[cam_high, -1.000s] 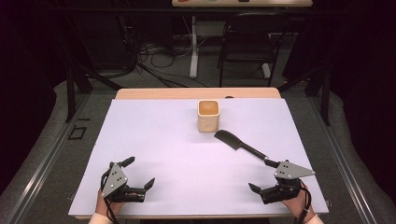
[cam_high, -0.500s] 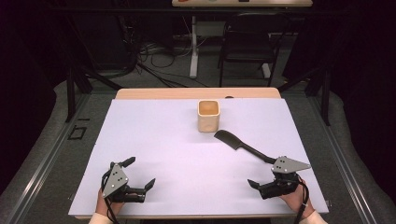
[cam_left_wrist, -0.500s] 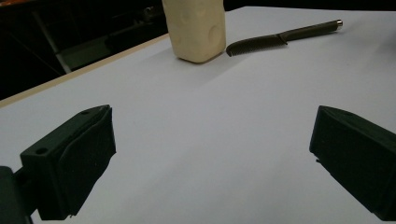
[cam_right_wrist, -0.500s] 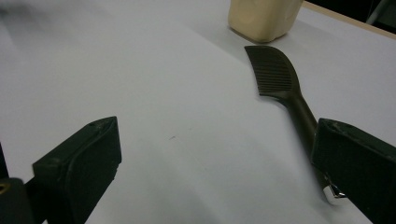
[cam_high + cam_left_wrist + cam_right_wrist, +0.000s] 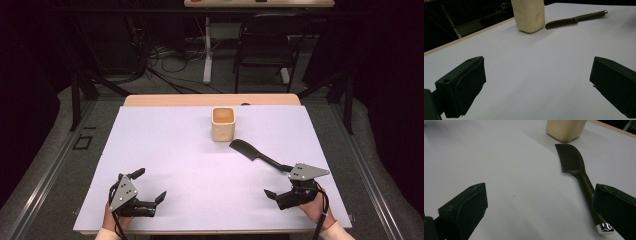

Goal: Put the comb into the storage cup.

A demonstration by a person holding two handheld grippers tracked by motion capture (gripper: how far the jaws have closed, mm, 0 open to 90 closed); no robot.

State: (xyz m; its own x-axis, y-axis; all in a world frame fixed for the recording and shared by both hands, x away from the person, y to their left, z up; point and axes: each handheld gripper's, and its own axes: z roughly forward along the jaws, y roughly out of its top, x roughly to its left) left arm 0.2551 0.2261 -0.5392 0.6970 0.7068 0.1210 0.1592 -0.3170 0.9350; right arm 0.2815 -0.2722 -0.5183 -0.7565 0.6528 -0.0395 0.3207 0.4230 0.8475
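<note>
A black comb (image 5: 252,152) lies flat on the white table cover, its teeth end near a cream square cup (image 5: 223,123) that stands upright at mid-table. My right gripper (image 5: 278,181) is open at the front right, just behind the comb's handle tip. In the right gripper view the comb (image 5: 574,162) runs up from beside the right jaw toward the cup (image 5: 565,128), and the open gripper (image 5: 539,210) holds nothing. At the front left, my left gripper (image 5: 150,185) is open and empty. The left gripper view shows the cup (image 5: 529,15) and comb (image 5: 574,18) far off beyond the gripper (image 5: 536,85).
The white cover (image 5: 165,150) spans most of the wooden table (image 5: 150,100). Beyond the far edge are a dark chair (image 5: 262,45), a white table leg (image 5: 207,55) and floor cables (image 5: 160,60). Metal rails run along both sides of the table.
My right gripper has crept slightly forward and left, closer to the comb's handle end. The left gripper, the cup and the comb have stayed put.
</note>
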